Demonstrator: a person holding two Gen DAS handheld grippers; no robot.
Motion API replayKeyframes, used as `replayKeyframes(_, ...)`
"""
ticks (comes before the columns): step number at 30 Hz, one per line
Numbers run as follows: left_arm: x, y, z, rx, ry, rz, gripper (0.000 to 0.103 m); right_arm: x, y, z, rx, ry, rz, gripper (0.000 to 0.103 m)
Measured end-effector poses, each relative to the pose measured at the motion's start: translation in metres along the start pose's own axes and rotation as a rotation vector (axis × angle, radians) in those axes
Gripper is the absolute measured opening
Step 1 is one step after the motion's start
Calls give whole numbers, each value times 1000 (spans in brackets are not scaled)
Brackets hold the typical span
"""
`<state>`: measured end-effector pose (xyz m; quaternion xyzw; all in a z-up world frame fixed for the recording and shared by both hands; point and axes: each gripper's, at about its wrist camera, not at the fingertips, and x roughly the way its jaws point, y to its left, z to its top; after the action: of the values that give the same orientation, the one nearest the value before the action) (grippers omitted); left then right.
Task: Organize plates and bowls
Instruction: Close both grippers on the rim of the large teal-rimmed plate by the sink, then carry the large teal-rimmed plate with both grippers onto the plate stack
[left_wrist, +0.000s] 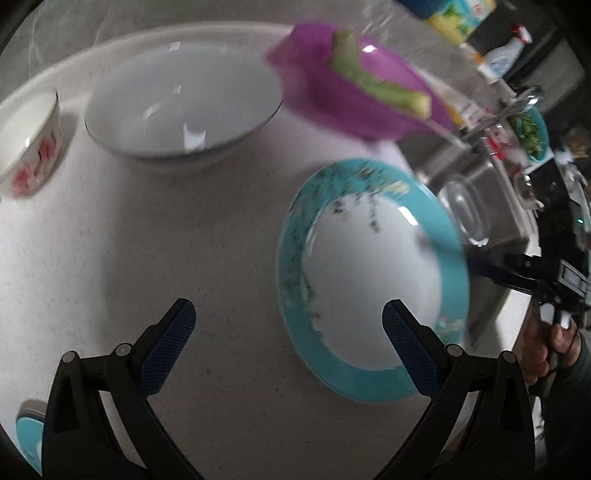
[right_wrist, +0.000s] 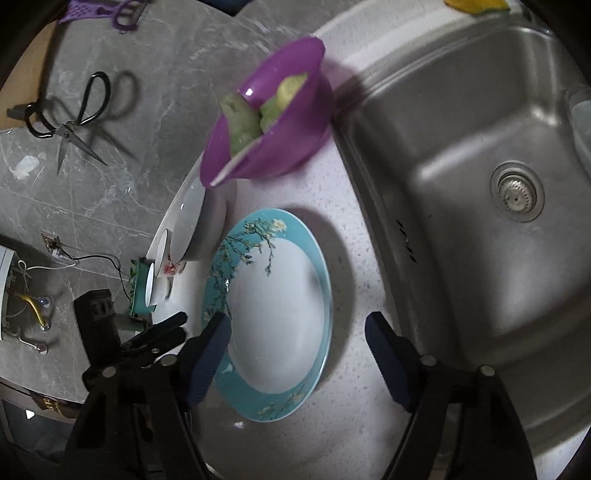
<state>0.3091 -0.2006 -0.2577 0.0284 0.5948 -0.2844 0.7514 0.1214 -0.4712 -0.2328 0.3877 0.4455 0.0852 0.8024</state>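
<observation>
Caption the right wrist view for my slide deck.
Open right claw above teal-rimmed plate, purple bowl and steel sink beyond.

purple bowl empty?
No. The purple bowl holds pale green food pieces, plain in the right wrist view.

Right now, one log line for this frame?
left tool: open, empty | right tool: open, over teal plate | purple bowl: holds green pieces | white bowl: empty | sink beside plate
</observation>
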Motion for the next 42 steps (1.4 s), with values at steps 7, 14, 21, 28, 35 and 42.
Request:
replayKeyframes(7, 33, 1, 10, -27, 50, 44, 91, 21, -10, 11, -6, 53, 22, 58)
replayKeyframes(14, 40, -8, 9, 11, 39, 89, 69, 38, -12, 12, -24, 105, 1, 44)
replayKeyframes(21, 44, -21, 17, 70, 31, 117, 25, 49, -6, 9, -70, 141, -61, 14)
replayKeyframes(28, 44, -21, 18, 71, 33, 127, 25, 52, 3, 10, -112, 163, -138, 10)
replayKeyframes(35, 36, -16, 8, 42, 43, 115, 23, 54, 5, 10, -86, 148, -165, 10)
replayKeyframes(42, 11, -8, -1, 10, 29, 107, 23, 50, 19, 10, -80, 131, -156, 10)
